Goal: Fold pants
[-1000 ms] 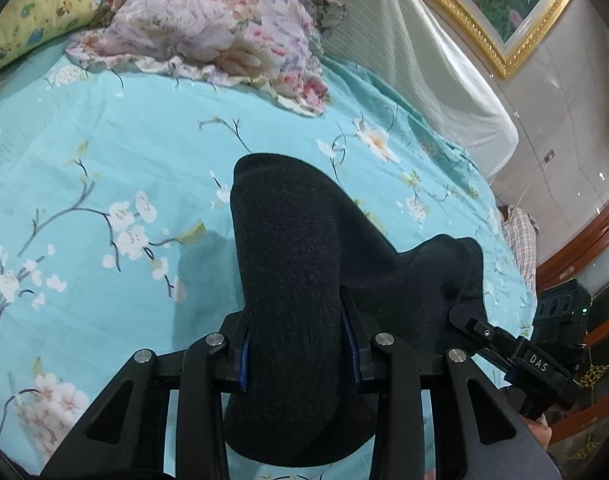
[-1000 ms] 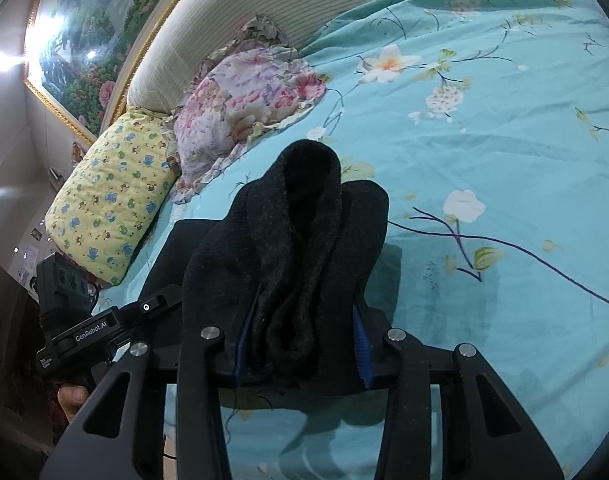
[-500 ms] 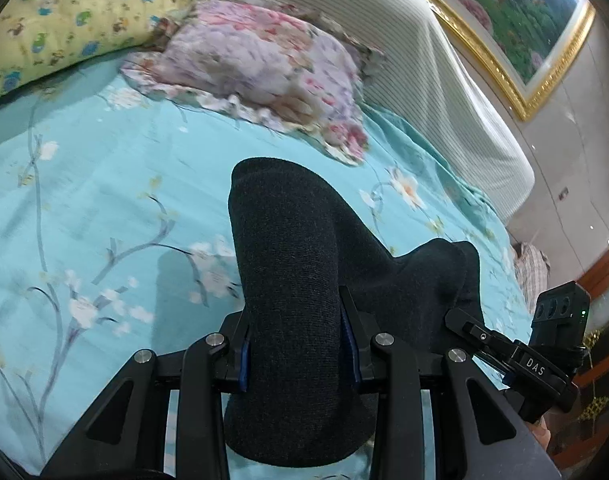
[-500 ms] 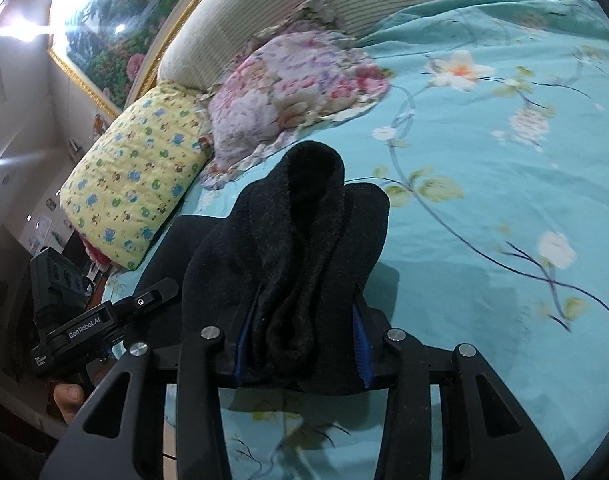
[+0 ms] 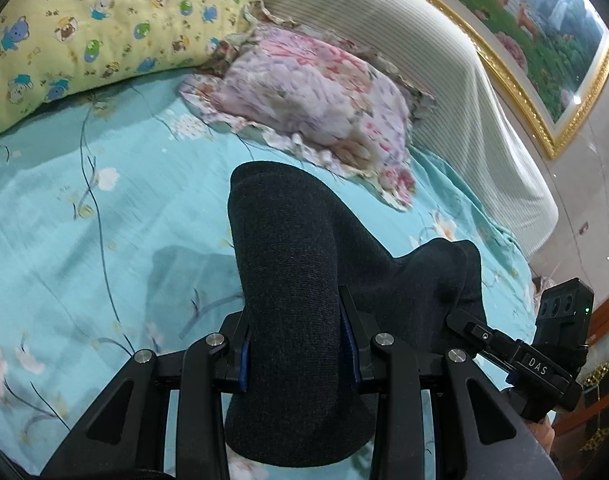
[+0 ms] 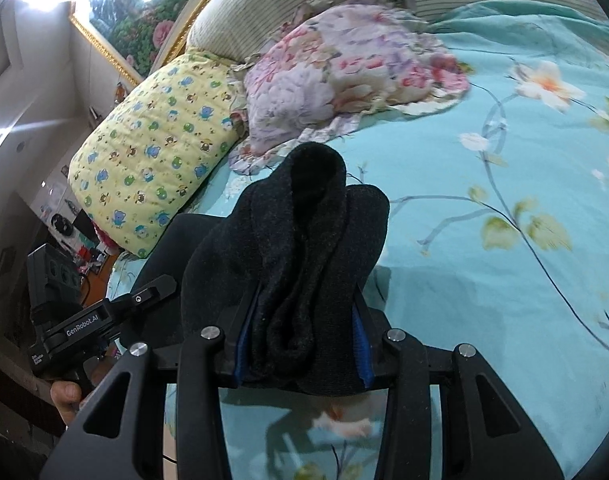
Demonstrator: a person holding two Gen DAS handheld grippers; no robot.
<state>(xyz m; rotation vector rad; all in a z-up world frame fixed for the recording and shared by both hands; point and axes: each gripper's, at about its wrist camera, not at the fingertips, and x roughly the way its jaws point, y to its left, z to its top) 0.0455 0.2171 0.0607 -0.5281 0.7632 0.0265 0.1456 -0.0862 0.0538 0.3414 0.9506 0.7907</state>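
Observation:
The dark charcoal pants hang bunched above the turquoise floral bed sheet. My left gripper is shut on a thick fold of them, which bulges up past the pads and droops below. In the right wrist view my right gripper is shut on another bundled fold of the pants. Cloth spans between the two grippers. The right gripper shows at the right of the left view; the left gripper, held by a hand, appears at the left of the right view.
A pink floral pillow and a yellow cartoon-print pillow lie at the head of the bed by the striped headboard. A gold-framed painting hangs above. The bed's edge is near the left gripper.
Both grippers have carried the pants across the bed toward the pillows, which now sit closer and more central. The grip on the fabric looks the same.

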